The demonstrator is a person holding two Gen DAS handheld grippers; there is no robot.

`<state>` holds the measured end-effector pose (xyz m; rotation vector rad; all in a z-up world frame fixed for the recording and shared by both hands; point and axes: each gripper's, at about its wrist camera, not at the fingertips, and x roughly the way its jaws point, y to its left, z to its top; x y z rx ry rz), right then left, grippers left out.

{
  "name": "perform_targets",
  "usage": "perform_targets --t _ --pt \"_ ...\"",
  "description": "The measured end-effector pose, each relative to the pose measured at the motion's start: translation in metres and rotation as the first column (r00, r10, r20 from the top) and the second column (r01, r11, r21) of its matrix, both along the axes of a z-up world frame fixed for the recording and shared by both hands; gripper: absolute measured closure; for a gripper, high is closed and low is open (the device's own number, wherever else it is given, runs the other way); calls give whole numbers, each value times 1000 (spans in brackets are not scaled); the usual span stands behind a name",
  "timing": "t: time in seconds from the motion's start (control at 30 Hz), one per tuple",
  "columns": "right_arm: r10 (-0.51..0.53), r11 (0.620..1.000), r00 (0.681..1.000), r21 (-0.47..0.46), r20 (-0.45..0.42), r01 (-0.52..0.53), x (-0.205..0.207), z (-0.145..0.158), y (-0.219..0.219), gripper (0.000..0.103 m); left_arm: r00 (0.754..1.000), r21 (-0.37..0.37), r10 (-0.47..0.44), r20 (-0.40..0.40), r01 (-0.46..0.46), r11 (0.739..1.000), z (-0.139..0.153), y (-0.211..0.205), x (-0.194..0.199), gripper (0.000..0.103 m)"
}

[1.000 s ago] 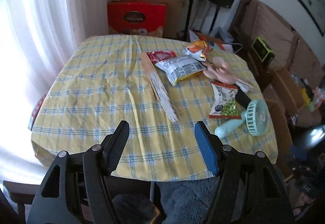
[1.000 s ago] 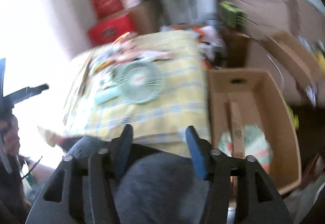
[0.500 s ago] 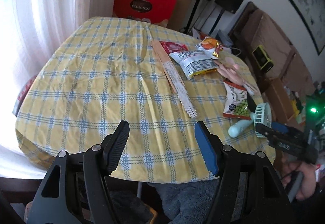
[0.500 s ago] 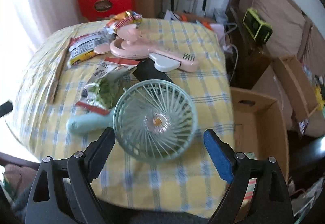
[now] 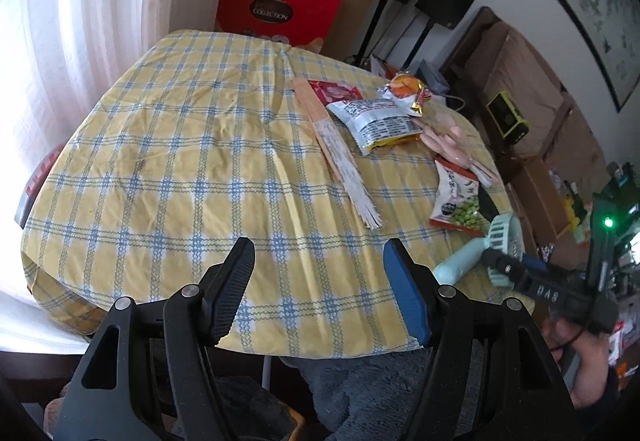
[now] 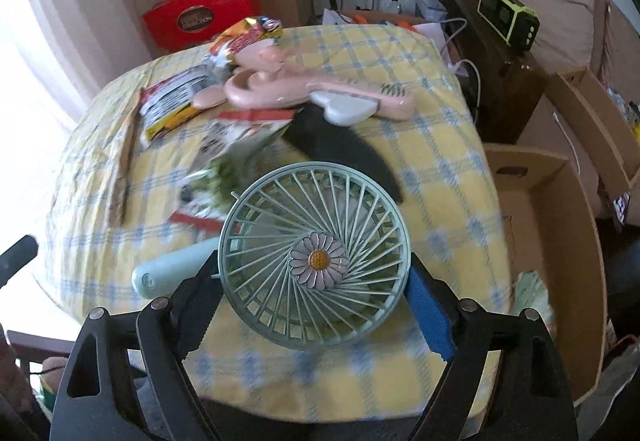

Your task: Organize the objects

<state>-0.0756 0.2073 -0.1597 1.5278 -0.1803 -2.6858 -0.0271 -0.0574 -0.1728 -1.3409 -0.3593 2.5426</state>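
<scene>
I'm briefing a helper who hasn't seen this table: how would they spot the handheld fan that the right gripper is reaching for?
On the yellow checked tablecloth, look at the near corner beside the open cardboard box. The mint-green fan lies there, its round grille between the closing jaws of the right gripper. Unlike the pink fan further back, it has a daisy at its hub.

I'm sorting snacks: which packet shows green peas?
The red-edged white packet with a window of green peas, lying beside the mint fan; the other packets show none.
</scene>
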Motion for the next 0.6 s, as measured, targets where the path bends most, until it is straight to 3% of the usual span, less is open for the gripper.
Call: perform_targets --t 0.23,0.47,0.6 --pt "3 995 1000 -96 30 0 17 2 -28 17 999 2 -48 -12 48 999 4 15 6 39" --pt "-32 996 999 -84 26 34 22 2 -38 17 992 6 -126 21 126 992 -4 34 8 39" --pt "-32 995 999 -90 26 34 22 0 -37 17 982 -43 -186 16 187 981 -8 48 13 39"
